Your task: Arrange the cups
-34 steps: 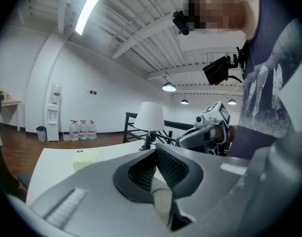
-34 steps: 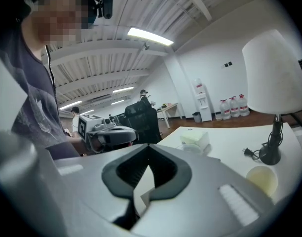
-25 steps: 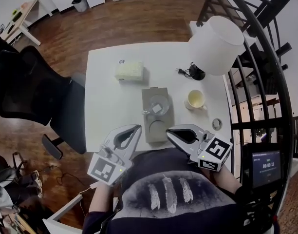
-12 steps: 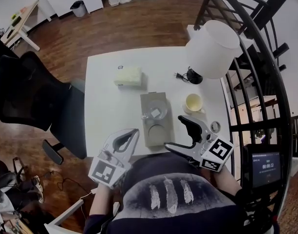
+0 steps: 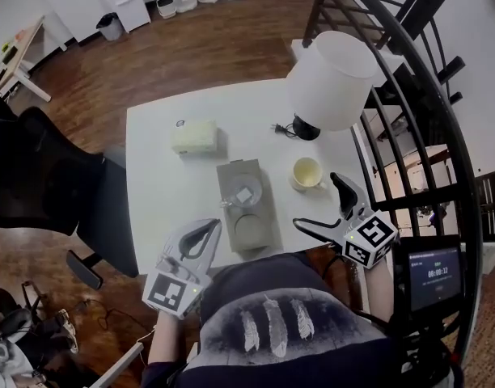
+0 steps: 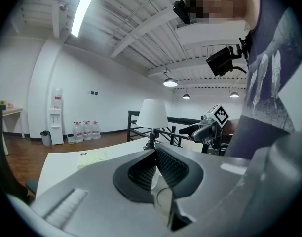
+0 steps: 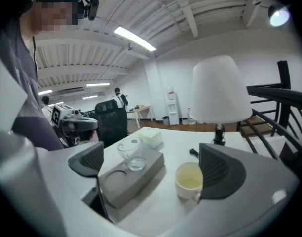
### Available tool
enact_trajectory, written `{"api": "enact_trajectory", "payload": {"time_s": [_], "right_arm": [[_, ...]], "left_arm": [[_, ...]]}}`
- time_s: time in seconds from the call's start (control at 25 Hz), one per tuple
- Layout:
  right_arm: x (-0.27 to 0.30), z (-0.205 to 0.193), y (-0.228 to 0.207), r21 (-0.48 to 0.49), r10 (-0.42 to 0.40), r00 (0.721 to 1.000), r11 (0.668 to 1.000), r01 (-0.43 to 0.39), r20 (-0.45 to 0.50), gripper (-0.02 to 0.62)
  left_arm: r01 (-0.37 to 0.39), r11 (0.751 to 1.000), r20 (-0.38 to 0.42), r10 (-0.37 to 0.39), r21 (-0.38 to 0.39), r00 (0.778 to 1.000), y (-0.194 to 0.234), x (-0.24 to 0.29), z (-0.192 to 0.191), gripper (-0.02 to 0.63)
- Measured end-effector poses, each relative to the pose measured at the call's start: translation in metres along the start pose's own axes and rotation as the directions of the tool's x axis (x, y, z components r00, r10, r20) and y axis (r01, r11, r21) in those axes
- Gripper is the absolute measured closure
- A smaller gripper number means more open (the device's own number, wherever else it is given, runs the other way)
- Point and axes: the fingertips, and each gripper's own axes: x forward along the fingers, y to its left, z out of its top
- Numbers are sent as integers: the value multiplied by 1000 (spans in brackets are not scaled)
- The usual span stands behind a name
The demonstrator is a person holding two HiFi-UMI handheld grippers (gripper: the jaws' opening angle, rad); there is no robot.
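As your right tongs (image 5: 319, 200) have just been opening, cream cup (image 5: 306, 172) between them untouched, handle hard to see, left tongs (image 5: 205, 233) closed, empty.

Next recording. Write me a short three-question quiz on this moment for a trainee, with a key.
1. True or false: the glass cup sits in the grey tray.
2. Which hand-held gripper is open? A left, B right, C neither.
3. How many cups stand off the tray, directly on the table?
Key: 1 true. 2 B: the right hand-held gripper has just been opening, nothing between its jaws. 3 one, the cream cup.
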Motion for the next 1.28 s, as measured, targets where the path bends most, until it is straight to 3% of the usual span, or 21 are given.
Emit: {"api": "enact_trajectory", "payload": {"time_s": [0.16, 0.32, 0.6, 0.88, 1.04, 1.28], "right_arm": [[5, -45, -63, -14, -113, 986, 994, 112, -123, -2], [24, -85, -103, -57, -156, 968, 987, 148, -195, -2], [67, -108, -106, -127, -102, 973, 989, 77, -207, -2], [100, -136, -111, -217, -59, 953, 976, -7, -296, 1], [103, -142, -114, -271, -76, 946, 962, -14, -316, 116], [103, -142, -114, -269, -78, 950, 963, -7, -304, 133]], "left_arm": [[-15, 1000, -28, 15, -8, 1000, 6, 8, -7, 592], [-34, 999, -68, 35, 17, 997, 14, 17, -12, 592], [-56, 998, -109, 59, 31, 992, 15, 14, -12, 592], [-59, 997, -128, 64, 46, 990, 24, 31, -18, 592], [-63, 996, -133, 70, 59, 989, 26, 30, -20, 592], [-75, 995, -149, 84, 66, 985, 28, 25, -24, 591]]}}
